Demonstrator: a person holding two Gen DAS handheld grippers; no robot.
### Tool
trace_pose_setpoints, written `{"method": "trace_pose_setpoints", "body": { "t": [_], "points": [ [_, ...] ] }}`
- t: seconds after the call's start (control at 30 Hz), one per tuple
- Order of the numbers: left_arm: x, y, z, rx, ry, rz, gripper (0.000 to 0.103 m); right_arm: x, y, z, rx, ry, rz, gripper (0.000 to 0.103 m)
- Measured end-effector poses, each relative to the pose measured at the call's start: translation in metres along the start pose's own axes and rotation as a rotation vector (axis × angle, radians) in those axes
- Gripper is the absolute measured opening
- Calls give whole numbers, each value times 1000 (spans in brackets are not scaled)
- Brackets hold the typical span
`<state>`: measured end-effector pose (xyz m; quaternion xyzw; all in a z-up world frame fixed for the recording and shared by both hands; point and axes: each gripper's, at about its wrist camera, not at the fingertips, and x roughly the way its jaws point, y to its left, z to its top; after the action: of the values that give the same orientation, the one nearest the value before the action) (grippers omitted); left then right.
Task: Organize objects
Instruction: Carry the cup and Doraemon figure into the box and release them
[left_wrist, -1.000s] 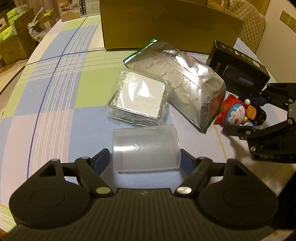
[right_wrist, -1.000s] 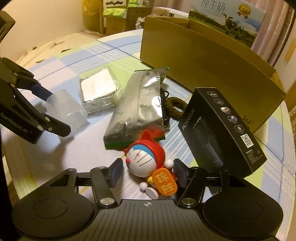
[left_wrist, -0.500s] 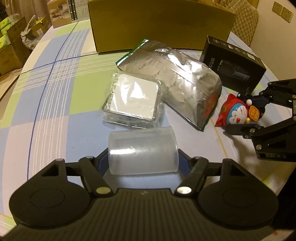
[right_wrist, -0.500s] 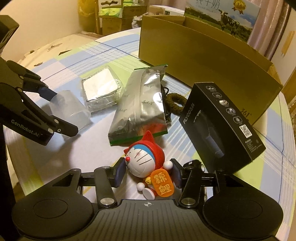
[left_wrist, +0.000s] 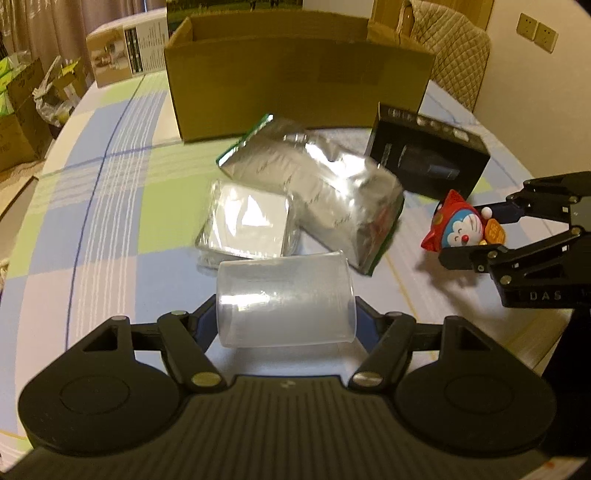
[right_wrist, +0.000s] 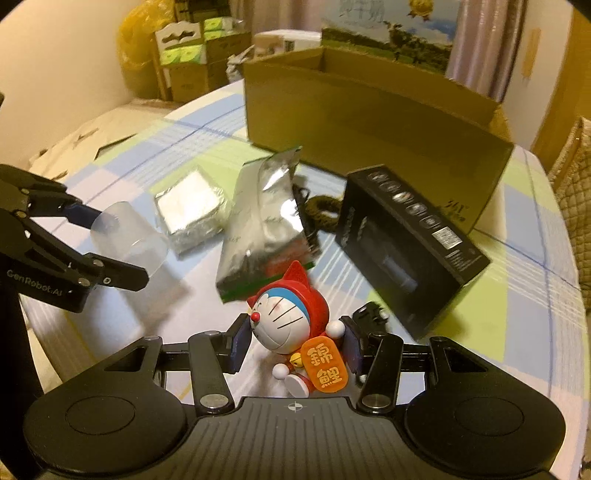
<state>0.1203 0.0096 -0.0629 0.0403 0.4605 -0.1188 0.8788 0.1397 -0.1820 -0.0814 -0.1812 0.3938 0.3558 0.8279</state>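
A translucent plastic cup (left_wrist: 284, 299) lies on its side between the fingers of my left gripper (left_wrist: 284, 310), which is shut on it and holds it above the checked tablecloth (left_wrist: 110, 229). The right wrist view shows the same cup (right_wrist: 129, 243) in that left gripper (right_wrist: 114, 243). My right gripper (right_wrist: 295, 345) is shut on a Doraemon figurine (right_wrist: 288, 321) in a red hood with an orange plaque, tilted and clear of the cloth. In the left wrist view, this figurine (left_wrist: 458, 225) sits in the right gripper (left_wrist: 469, 236) at the right.
An open cardboard box (left_wrist: 295, 74) stands at the back of the table. In front of it lie a silver foil pouch (left_wrist: 317, 184), a wrapped square packet (left_wrist: 251, 221), a black product box (left_wrist: 428, 162) and a dark coiled cord (right_wrist: 321, 210). Cartons stand on the floor beyond the table.
Both grippers closed on their objects and then rose. The cup and the figurine have left the cloth, and the table looks farther away in both views.
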Motion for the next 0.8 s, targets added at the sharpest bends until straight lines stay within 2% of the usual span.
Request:
{"method": "trace_pose_setpoints", "body": {
  "t": [0.33,0.57,0.8],
  "points": [
    [-40,7,50,-32,-71,6,69,-44,-20,44,134,-78,-24,48],
    [-54,20,103,-51,-108,8,69,-64,-38,90,151,-132,-25,48],
    [-50,34,171,-43,-145,16,69,-62,-75,144,179,-160,-32,48]
  ]
}}
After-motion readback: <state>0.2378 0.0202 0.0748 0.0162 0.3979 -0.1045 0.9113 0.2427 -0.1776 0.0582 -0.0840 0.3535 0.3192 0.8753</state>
